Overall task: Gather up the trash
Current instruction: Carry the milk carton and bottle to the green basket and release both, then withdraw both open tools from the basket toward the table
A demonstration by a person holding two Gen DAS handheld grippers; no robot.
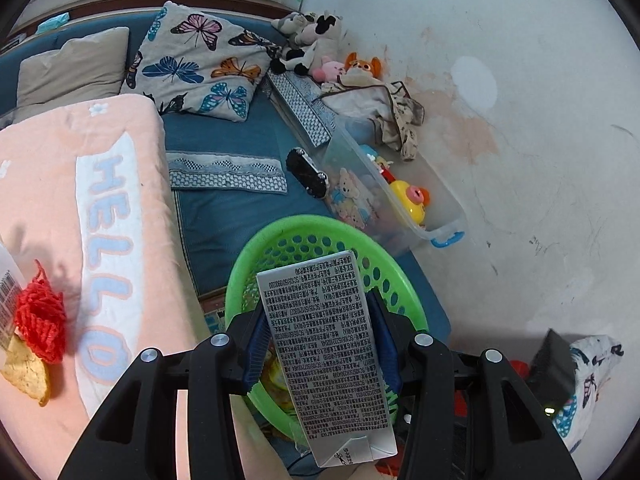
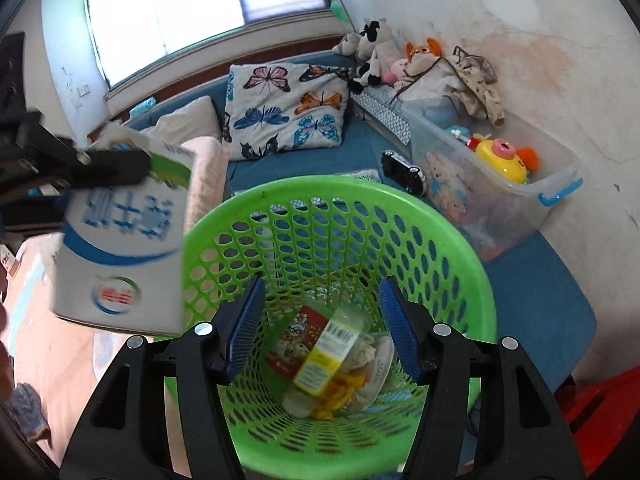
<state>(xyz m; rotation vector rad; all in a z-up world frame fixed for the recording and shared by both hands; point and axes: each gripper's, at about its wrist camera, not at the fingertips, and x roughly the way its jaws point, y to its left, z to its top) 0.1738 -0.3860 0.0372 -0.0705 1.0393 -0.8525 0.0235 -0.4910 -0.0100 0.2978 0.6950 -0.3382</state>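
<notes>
While the left gripper clamps a carton between its blue pads, the box fills the lower centre of the left wrist view, its grey printed side facing the camera and its far end reaching over the near rim of a green basket. In the right wrist view the same carton shows at centre left, blurred, its white and blue face turned to the lens, held beside and above the basket's left rim.

The right gripper stands with its fingers apart and nothing between them, hanging over the mouth of the basket. Through the gap, at the basket's bottom, lie a red wrapper, a bottle with a yellow label, and some yellow scraps.

At the left edge of the left wrist view, a red net and a yellow chip rest on a pink blanket, the net partly over the chip. In the upper middle a butterfly pillow leans on the blue couch. To the right of the basket sits a clear toy bin.
</notes>
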